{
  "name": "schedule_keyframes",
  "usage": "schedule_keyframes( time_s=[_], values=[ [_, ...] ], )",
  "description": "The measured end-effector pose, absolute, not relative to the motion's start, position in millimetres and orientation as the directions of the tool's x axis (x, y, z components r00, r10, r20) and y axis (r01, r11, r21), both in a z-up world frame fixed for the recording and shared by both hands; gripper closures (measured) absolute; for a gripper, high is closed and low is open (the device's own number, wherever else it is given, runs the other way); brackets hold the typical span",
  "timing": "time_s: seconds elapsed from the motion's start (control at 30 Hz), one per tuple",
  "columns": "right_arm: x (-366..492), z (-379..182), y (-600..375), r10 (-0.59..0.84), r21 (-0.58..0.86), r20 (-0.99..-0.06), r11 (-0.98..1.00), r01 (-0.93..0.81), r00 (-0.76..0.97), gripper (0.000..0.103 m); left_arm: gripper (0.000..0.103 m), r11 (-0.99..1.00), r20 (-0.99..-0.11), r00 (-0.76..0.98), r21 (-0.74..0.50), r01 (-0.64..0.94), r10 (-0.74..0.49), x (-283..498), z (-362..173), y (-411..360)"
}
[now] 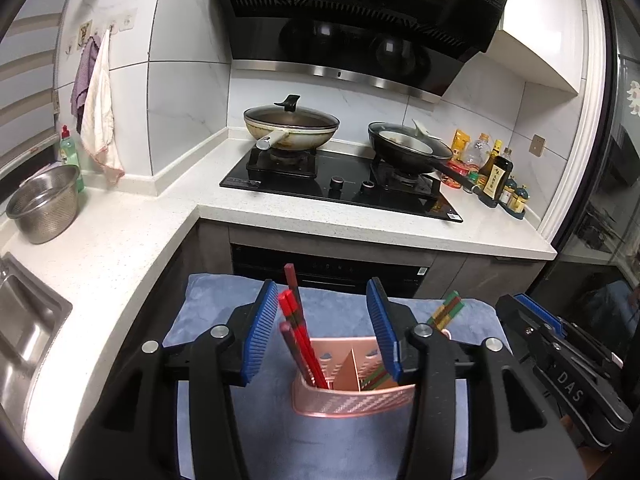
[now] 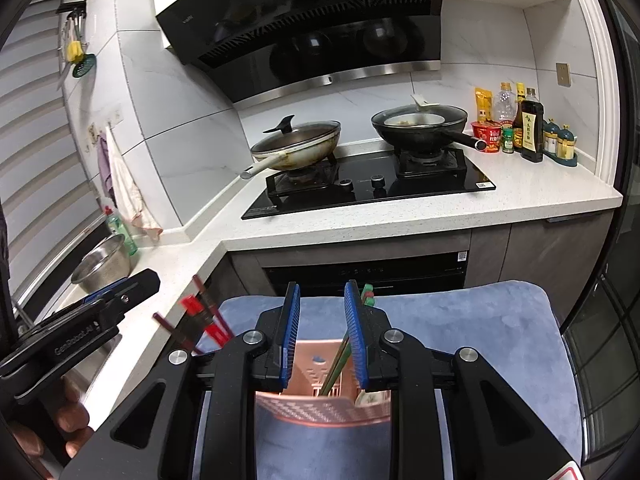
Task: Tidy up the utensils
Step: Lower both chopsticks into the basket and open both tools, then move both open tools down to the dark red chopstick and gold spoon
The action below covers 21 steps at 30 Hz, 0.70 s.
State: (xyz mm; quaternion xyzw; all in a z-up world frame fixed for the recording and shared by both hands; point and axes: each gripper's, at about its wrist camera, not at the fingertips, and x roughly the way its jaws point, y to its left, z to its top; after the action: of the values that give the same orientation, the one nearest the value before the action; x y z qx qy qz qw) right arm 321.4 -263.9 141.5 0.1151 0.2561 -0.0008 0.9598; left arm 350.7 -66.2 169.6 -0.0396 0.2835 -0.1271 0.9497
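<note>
The left gripper (image 1: 322, 328) is hanging over a pink divided utensil holder (image 1: 352, 396) that is sitting on a blue cloth (image 1: 328, 448). Its jaws are standing well apart, with nothing pressed between the blue pads (image 1: 262, 328). The red chopsticks (image 1: 302, 340) are standing in the holder's left compartment, between the jaws and close to the left pad, though I cannot tell whether they are touching it. Their long axis is running steeply upright, with the tips pointing toward 11 o'clock and the lower ends sitting down inside the holder.

In the right wrist view, the right gripper (image 2: 322, 330) is hovering above the same holder (image 2: 320, 408), its jaws parted by a narrow gap. The green chopsticks (image 2: 340, 364) are leaning in the right compartment, rising through that gap toward 1 o'clock and passing just beside the right pad (image 2: 356, 336); whether that pad is touching them cannot be told. Their upper ends are showing behind the pad at 12 o'clock.

In the left wrist view, these green chopsticks (image 1: 446, 312) are poking out to the right of the left gripper at 2 o'clock.
</note>
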Motion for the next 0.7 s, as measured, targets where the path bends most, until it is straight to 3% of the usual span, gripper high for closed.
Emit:
schedule_keyframes(
  time_s=[0.53, 0.7],
  values=[
    [222.6, 111.5, -247.0, 0.094, 0.224, -0.544, 0.974, 0.036, 0.834, 0.076, 0.055, 0.971, -0.568, 0.789, -0.09, 0.223, -0.234, 269.1, 141.5, -60.5],
    [194.7, 95.3, -244.1, 0.106, 0.235, -0.569, 0.971, 0.037, 0.816, 0.07, 0.055, 0.974, -0.579, 0.785, -0.087, 0.209, -0.22, 246.2, 128.8, -55.3]
  ],
)
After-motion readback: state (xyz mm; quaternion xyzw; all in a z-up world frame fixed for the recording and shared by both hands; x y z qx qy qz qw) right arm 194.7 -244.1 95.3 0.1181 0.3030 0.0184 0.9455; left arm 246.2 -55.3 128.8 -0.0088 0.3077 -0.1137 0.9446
